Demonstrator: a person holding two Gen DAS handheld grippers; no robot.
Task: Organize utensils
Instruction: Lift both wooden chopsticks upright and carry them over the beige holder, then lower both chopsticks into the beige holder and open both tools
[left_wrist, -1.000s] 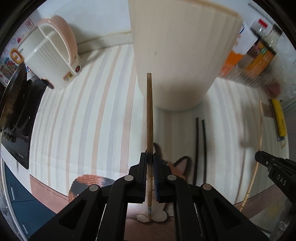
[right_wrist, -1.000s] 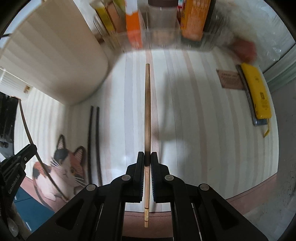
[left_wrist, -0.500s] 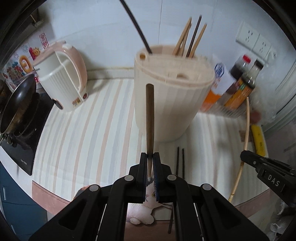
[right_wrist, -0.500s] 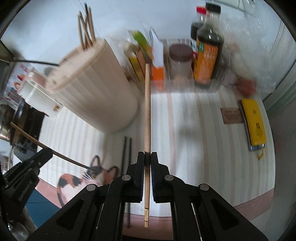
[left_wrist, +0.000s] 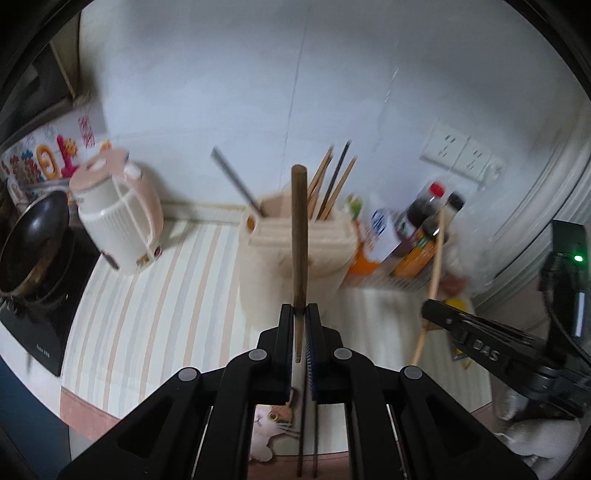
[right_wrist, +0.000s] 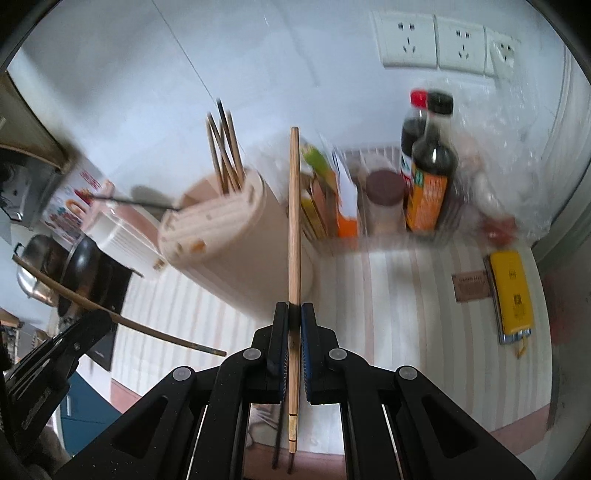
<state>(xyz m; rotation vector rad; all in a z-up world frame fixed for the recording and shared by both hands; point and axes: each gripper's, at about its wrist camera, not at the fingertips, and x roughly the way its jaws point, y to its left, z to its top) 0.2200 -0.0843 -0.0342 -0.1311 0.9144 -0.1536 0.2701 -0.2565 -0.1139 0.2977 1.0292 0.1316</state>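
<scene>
My left gripper (left_wrist: 300, 309) is shut on a dark wooden chopstick (left_wrist: 299, 229) that points up toward the cream utensil holder (left_wrist: 295, 266). The holder carries several chopsticks (left_wrist: 332, 184) and stands on the striped counter. My right gripper (right_wrist: 294, 309) is shut on a light wooden chopstick (right_wrist: 294, 221), right of the holder (right_wrist: 229, 243). The right gripper with its chopstick also shows in the left wrist view (left_wrist: 436, 314). Two black chopsticks (left_wrist: 308, 443) lie on the counter below my left gripper.
A pink and white kettle (left_wrist: 118, 221) and a black pan (left_wrist: 33, 240) on a hob stand at left. Sauce bottles (right_wrist: 428, 166) and boxes sit in a rack at the back right. A yellow device (right_wrist: 511, 295) lies at right. A cat mat (left_wrist: 273, 424) lies near the counter edge.
Both grippers have risen and tilted up with their chopsticks, so the holder's top and the wall now show. The holder looks farther away.
</scene>
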